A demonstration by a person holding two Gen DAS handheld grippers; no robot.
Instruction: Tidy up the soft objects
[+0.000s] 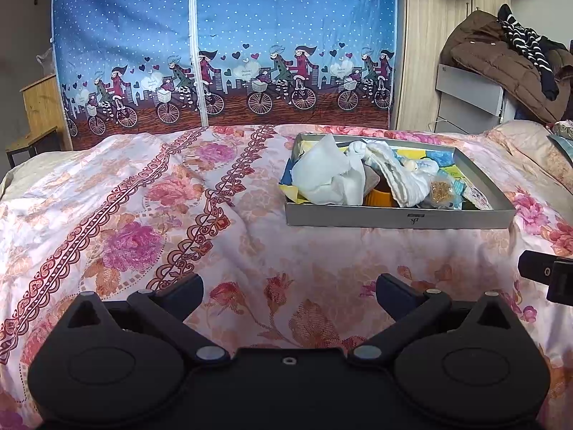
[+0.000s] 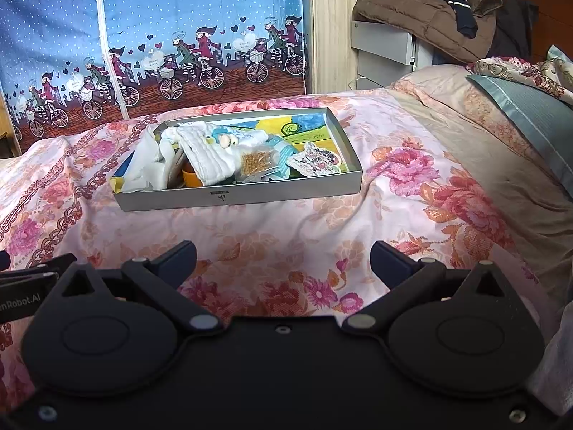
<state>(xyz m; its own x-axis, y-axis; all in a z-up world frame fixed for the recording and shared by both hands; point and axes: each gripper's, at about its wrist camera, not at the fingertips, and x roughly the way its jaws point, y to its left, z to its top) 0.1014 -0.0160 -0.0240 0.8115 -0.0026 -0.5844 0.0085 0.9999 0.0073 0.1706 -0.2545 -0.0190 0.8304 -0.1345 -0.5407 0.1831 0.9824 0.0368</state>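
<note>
A shallow grey box [image 1: 397, 218] [image 2: 240, 197] lies on the floral bedspread [image 1: 143, 215]. It holds soft items: a crumpled white cloth [image 1: 329, 172] [image 2: 147, 165], a folded white quilted cloth [image 1: 404, 179] [image 2: 211, 165], a small clear bag of brown grains [image 1: 442, 190] [image 2: 255, 162], an orange thing [image 1: 378, 199] [image 2: 191, 178] and a patterned pouch [image 2: 317, 161]. My left gripper [image 1: 289, 288] is open and empty, short of the box. My right gripper [image 2: 283, 258] is open and empty, also short of the box.
A blue fabric wardrobe with bicycle print [image 1: 222, 53] stands behind the bed. A grey cabinet piled with a brown coat [image 2: 412, 10] stands at the right. A blue pillow [image 2: 530, 118] lies at the bed's right. The right gripper's side shows at the left wrist view's right edge [image 1: 548, 276].
</note>
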